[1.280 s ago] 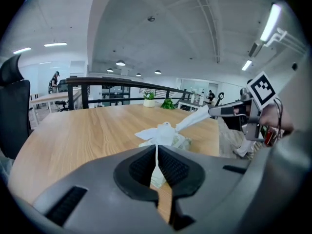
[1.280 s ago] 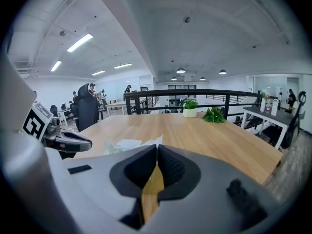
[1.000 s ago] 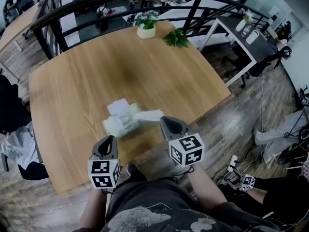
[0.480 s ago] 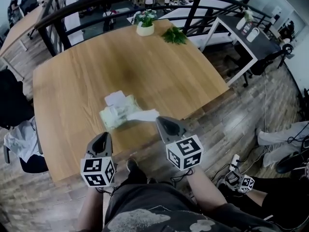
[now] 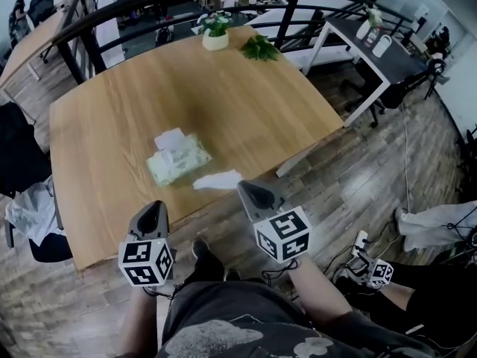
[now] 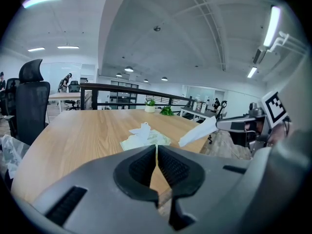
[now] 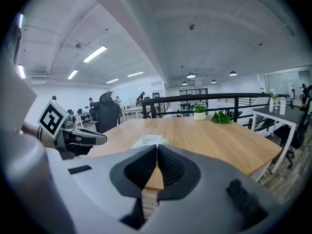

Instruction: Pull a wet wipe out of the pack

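The pale green wet wipe pack point(image 5: 179, 159) lies flat on the wooden table point(image 5: 112, 88), with a white sheet standing up from its top. My right gripper point(image 5: 243, 188) is shut on a pulled-out wet wipe point(image 5: 217, 179), which hangs free of the pack over the table's near edge. The left gripper view shows that wet wipe point(image 6: 197, 131) sticking out of the right gripper's tip, with the pack point(image 6: 146, 139) beyond. My left gripper point(image 5: 154, 211) is shut with nothing in it, short of the table edge. The right gripper view shows its shut jaws and the pack point(image 7: 150, 141) ahead.
A potted plant point(image 5: 215, 34) and green leaves point(image 5: 258, 48) sit at the table's far edge, with a black railing point(image 5: 149, 10) behind them. A dark side table point(image 5: 373, 39) stands at the right and a black chair point(image 5: 19, 162) at the left. Cables point(image 5: 369, 267) lie on the floor.
Both grippers have drawn back from the pack toward the person. The wipe in the right gripper has come away from the pack and now hangs free.
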